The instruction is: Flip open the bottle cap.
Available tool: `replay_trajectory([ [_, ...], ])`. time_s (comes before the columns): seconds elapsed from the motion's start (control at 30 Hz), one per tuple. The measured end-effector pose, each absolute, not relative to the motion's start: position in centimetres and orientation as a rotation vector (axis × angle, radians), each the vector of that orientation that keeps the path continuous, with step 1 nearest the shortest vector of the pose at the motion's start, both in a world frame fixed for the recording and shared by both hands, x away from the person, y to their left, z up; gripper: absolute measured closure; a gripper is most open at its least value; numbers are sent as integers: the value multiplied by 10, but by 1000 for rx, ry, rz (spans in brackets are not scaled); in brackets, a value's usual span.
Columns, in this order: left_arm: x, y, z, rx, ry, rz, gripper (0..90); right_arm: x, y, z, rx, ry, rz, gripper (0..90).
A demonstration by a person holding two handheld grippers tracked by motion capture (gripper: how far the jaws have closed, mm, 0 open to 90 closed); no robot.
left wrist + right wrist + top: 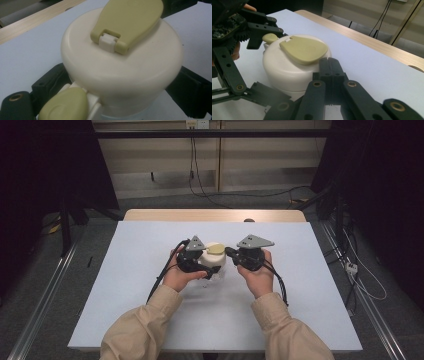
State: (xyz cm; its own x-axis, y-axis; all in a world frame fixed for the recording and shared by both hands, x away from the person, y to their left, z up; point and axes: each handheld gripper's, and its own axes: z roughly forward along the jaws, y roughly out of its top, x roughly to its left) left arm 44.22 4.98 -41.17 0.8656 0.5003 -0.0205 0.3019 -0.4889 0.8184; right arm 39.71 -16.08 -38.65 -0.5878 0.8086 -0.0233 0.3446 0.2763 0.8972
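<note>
A round cream-lidded container [214, 256] stands mid-table, with an olive-green hinged flap [130, 20] lying flat on its lid [140, 67] and a small green tab [65, 106] on its side. My left gripper [209, 267] is shut on the container, its black jaws pressed against opposite sides just under the lid; one of its fingers [263, 26] crosses behind the tab. My right gripper [329, 65] comes in from the right with its jaws shut together and nothing between them. Its tips touch the lid's top at the rounded edge of the flap [303, 51].
A pale sheet [150, 310] covers the table, and a strip of bare wood [215, 215] runs along the far edge with a small dark object [249, 220] on it. Beyond are dark curtains, floor cables [250, 195] and metal rails at both sides.
</note>
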Motion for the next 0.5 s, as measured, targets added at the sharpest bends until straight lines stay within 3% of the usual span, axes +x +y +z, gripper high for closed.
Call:
replay_trajectory([
  [0.5,442,49,-411,2122,584,279,102,397,-147,-373,980,2080,1313,900],
])
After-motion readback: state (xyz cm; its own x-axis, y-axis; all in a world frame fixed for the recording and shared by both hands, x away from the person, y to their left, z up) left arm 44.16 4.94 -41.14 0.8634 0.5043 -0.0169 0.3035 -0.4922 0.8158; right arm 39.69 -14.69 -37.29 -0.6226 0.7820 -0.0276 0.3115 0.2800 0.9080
